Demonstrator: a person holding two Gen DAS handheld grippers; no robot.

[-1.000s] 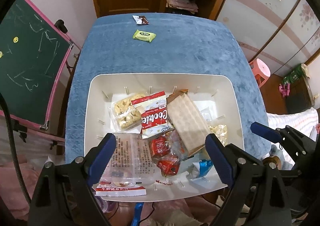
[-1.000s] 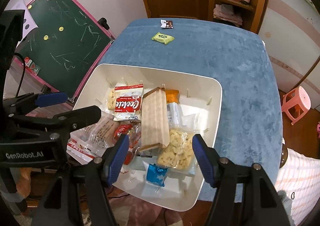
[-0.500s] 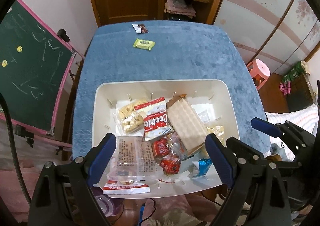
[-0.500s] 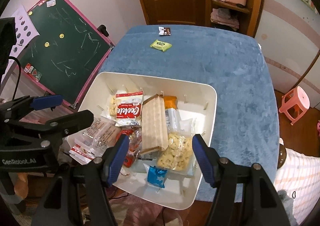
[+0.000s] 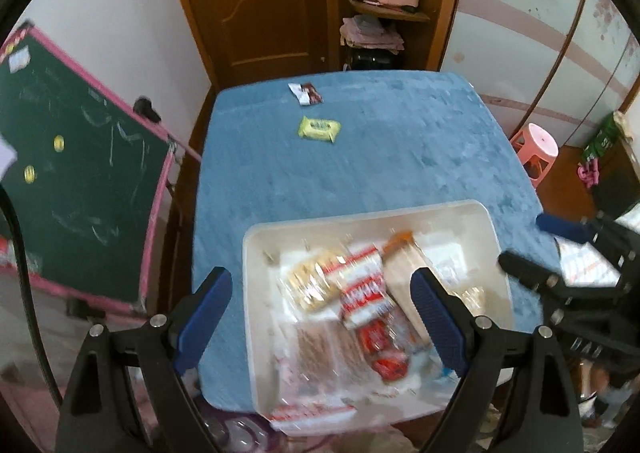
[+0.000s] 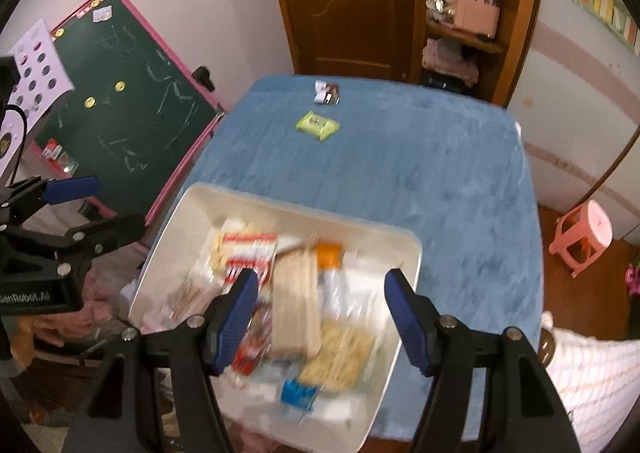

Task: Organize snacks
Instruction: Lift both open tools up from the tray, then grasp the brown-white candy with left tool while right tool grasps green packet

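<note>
Left wrist: snacks in bin (image 5: 256, 253).

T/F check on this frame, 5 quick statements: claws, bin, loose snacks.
1. Both claws are open and hold nothing: left claw, right claw. True.
2. The green packet lies in the bin. False: it lies on the blue cloth, apart from the bin.
3. A brown-and-white wrapper lies near the table's far edge. True.
4. The bin is empty. False: it holds several snack packs.
5. The stool is blue. False: pink.
</note>
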